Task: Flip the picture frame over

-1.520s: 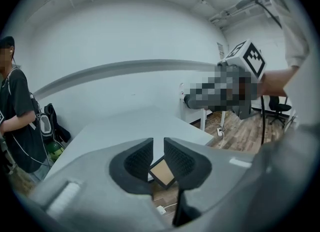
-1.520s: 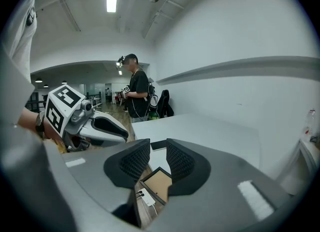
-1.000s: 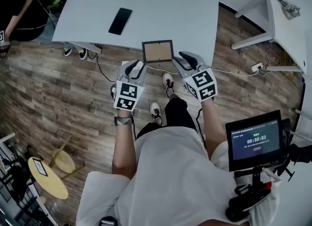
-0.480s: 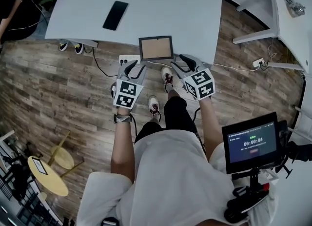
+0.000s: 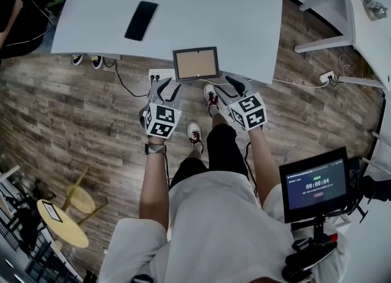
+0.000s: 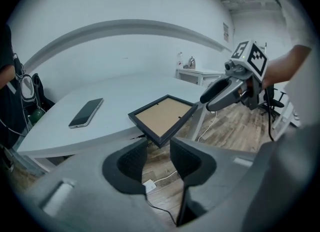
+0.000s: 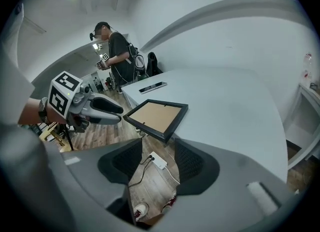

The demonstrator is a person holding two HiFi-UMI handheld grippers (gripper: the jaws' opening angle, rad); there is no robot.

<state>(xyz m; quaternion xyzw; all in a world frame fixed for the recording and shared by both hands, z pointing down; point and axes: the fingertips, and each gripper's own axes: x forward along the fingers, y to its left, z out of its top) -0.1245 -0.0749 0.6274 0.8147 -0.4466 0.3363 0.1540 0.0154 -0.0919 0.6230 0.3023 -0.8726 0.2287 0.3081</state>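
Two sets of jaws are spreading at this moment, and neither has anything between its dark ribbed pads point(image 6: 132, 158). Only the wood-plank floor point(image 5: 73, 104) and a white power strip point(image 7: 159, 161) show through the gaps. The left gripper point(image 5: 166, 86) hangs at 7 o'clock of the black-edged rectangular picture frame point(image 5: 195, 63) and the right gripper point(image 5: 235, 85) at its 5 o'clock. Both are off the near edge of the pale grey table point(image 5: 201, 7) and apart from the frame. The frame lies flat with its brown backing board up, its near side jutting past the table rim. A black slab phone point(image 5: 141, 20) lies well apart at the frame's 10 o'clock.

The step in hand looks like the approach for a grasp. To do it well, each gripper should travel toward 12 o'clock onto the overhanging side, one pad above and one below the moulding near a corner. Both should close evenly and lift the frame clear of the tabletop before rolling it. Then it can be set front side up, fully on the table.
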